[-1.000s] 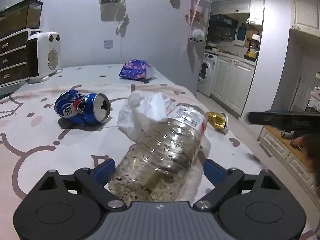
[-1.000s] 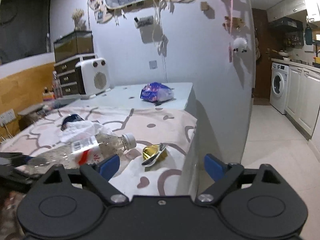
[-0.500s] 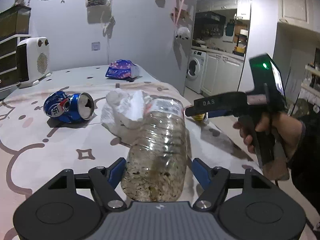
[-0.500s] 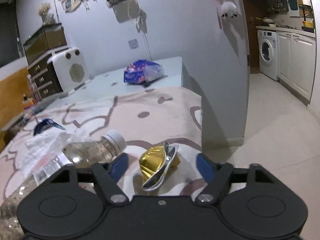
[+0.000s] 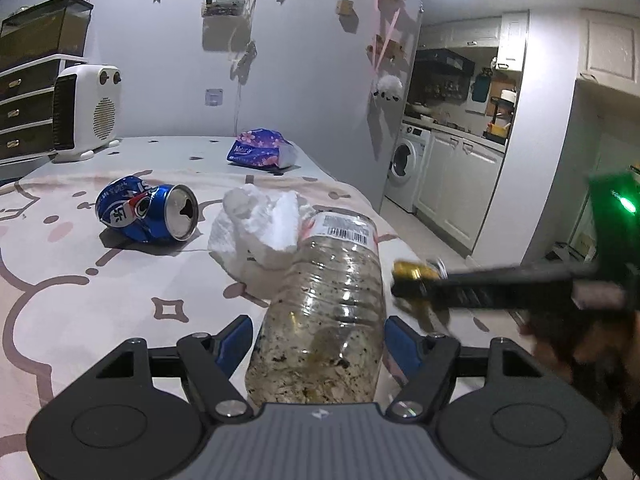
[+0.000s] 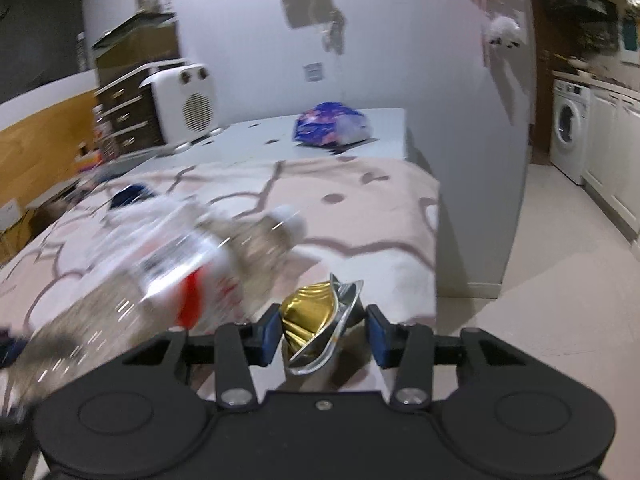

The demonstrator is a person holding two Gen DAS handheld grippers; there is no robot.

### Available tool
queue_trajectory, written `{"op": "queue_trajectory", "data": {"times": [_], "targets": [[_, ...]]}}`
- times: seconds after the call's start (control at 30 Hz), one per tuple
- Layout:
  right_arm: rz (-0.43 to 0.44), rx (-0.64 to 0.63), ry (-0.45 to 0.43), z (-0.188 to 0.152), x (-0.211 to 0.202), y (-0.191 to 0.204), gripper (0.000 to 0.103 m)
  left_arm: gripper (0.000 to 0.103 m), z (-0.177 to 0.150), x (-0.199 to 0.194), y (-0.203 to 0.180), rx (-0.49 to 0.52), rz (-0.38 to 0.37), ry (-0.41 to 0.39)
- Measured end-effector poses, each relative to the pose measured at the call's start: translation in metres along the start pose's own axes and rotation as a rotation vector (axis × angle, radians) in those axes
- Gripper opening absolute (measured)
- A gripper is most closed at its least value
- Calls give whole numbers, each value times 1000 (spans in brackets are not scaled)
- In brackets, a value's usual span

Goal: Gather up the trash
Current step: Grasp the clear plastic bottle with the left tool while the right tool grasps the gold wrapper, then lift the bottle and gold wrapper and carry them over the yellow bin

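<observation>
Right hand-held gripper (image 6: 322, 334) now closing around crumpled gold foil cup (image 6: 316, 320), ribbed clear bottle (image 5: 324, 320) clamped

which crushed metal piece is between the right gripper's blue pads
The crushed gold foil cup, near the table's edge; the crushed blue soda can lies far off.

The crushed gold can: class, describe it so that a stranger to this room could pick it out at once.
Start at the table with the pink patterned cloth, near its edge on the kitchen side. Beside the clear plastic bottle lies the crushed gold can, the only gold, flattened thing there, between the closing jaws of the right gripper.
</observation>
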State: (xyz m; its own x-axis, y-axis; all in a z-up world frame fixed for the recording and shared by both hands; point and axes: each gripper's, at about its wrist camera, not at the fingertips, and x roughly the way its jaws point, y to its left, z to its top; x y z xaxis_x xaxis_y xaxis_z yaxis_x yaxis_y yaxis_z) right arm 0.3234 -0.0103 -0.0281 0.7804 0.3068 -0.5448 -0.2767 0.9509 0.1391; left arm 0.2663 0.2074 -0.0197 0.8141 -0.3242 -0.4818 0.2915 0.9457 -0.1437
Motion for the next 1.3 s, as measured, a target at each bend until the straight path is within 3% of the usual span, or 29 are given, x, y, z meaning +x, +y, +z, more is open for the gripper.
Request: {"op": "queue_trajectory", "data": {"times": [0.47, 0.97, 1.3], "targets": [[159, -44, -7, -55, -93, 25, 45, 65, 0, 0, 0, -25, -11, 6], [116, 31, -30, -71, -124, 7, 45, 63, -32, -51, -56, -45, 34, -28], [106, 49, -52, -83, -148, -6, 45, 63, -44, -96, -72, -133, 138, -53]]}}
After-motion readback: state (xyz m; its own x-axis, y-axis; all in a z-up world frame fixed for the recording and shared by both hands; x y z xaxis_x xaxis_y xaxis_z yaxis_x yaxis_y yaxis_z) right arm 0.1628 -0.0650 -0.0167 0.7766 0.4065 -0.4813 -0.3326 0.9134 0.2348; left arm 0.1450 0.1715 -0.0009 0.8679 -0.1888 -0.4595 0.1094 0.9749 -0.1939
